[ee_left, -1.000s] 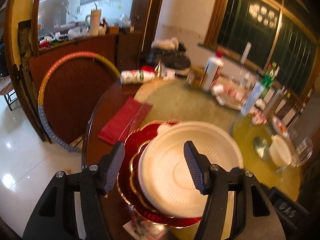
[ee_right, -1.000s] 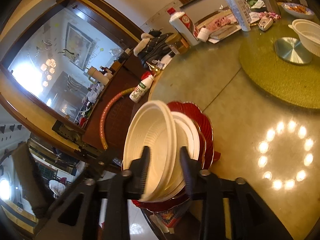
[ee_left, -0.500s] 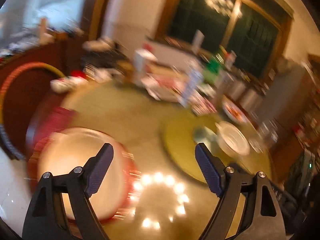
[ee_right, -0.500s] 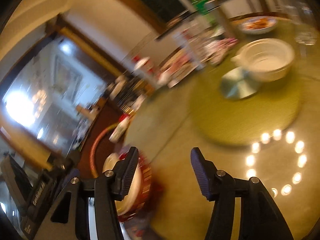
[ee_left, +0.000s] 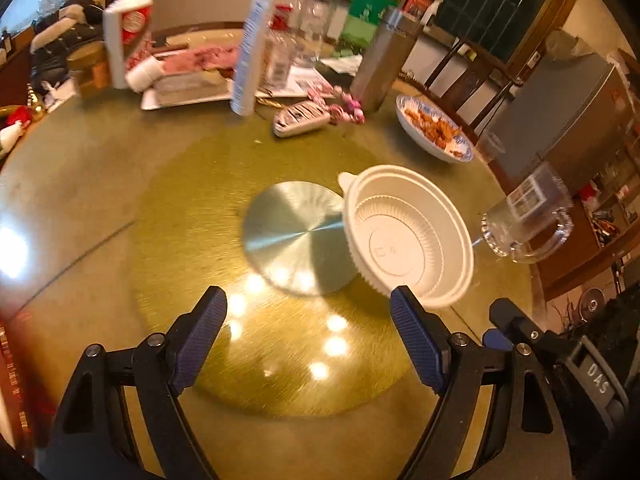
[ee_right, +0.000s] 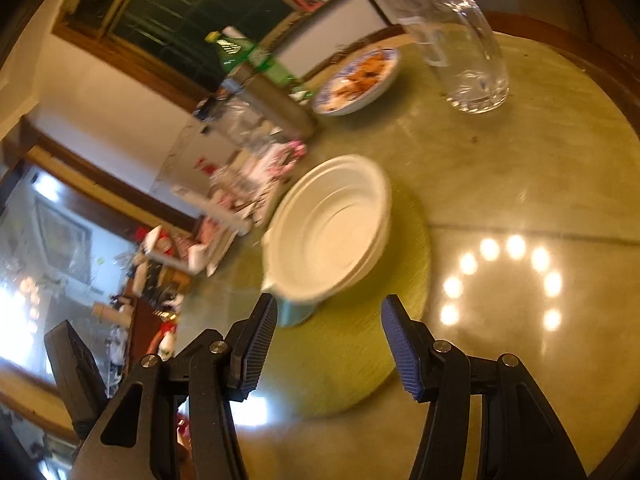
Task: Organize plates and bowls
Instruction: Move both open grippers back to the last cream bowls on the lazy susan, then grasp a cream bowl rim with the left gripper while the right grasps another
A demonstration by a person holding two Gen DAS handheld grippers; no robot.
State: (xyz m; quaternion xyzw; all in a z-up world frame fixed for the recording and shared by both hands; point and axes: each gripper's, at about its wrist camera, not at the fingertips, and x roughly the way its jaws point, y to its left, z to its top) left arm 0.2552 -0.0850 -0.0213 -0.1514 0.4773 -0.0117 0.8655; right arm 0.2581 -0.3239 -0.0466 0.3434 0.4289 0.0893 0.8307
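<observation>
The white plastic bowl [ee_left: 408,236] sat on the green turntable [ee_left: 200,208] of the counter [ee_left: 60,168], mouth up, its small rim tab [ee_left: 345,179] pointing toward eleven o'clock in the left wrist view. Being round, it showed no long axis. Its left edge overlapped the round metal disc [ee_left: 296,236] at the turntable's centre.

The left gripper [ee_left: 308,340] hung spread wide with nothing between its blue pads [ee_left: 416,344]; the bowl lay at about one o'clock from it, just beyond the right pad. The right gripper [ee_right: 328,344] was likewise released and empty, with the bowl [ee_right: 332,224] at twelve o'clock, near but apart from its pads.

In the right wrist view the bowl was blurred, and its rim looked doubled, so I could not tell whether it was one bowl or a stack. A pale blue shape beneath its near edge was also too smeared to name.

At two o'clock from the bowl in the left view stood a glass mug [ee_left: 528,220], partly cut by the lens edge. A blue-patterned dish of food [ee_left: 434,128] lay at twelve o'clock.
</observation>
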